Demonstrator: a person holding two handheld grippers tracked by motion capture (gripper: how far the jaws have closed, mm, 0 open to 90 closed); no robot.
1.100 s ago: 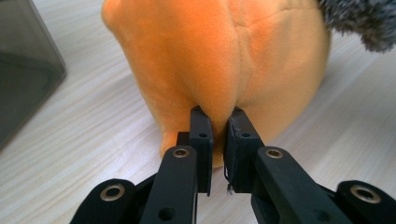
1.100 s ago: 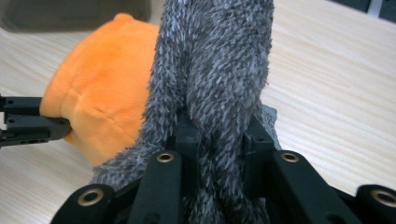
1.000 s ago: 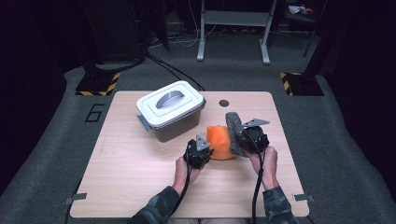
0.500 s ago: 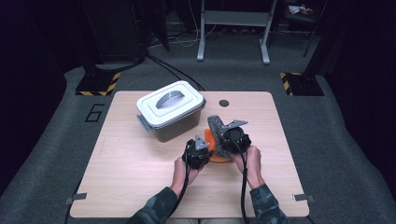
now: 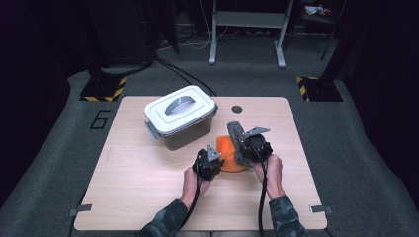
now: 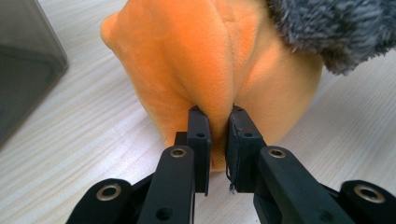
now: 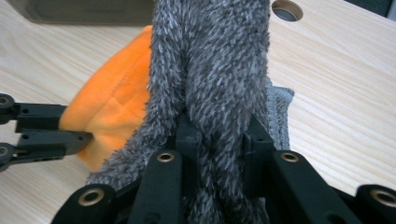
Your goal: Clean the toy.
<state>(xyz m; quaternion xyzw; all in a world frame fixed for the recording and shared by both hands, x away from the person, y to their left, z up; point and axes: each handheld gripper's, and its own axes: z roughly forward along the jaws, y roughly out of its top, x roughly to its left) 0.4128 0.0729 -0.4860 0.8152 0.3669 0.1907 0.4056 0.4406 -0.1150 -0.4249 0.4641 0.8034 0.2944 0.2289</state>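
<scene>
Your left gripper (image 6: 217, 135) has its two black jaws clenched on a raised fold of the soft orange plush cloth (image 6: 205, 60), pinching that fold upright between the pads while the rest of the cloth bulges up behind them. In the high view that left gripper (image 5: 209, 163) sits at the cloth's near left edge, with your left hand (image 5: 190, 181) behind it on the pale wooden table (image 5: 128, 187).

Your right gripper (image 7: 217, 137) is clamped on a thick bunch of the shaggy grey fleece cloth (image 7: 210, 60), which fills the gap between the jaws and rises straight up from them. From above, the right gripper (image 5: 253, 147) stands just right of the orange cloth (image 5: 228, 148), and the grey fleece (image 5: 236, 134) stretches from it as a narrow strip over the orange cloth's right side, towards the far edge of the table. Your right hand (image 5: 270, 170) holds the gripper from the near side.

The two cloths lie touching, a little right of the table's middle, the grey one overlapping the orange one. Just beyond them to the left stands the grey plastic box with a white lid and grey handle (image 5: 180, 116), close to the orange cloth. A small round dark hole in the tabletop (image 5: 236, 109) lies beyond the grey strip's far end
</scene>
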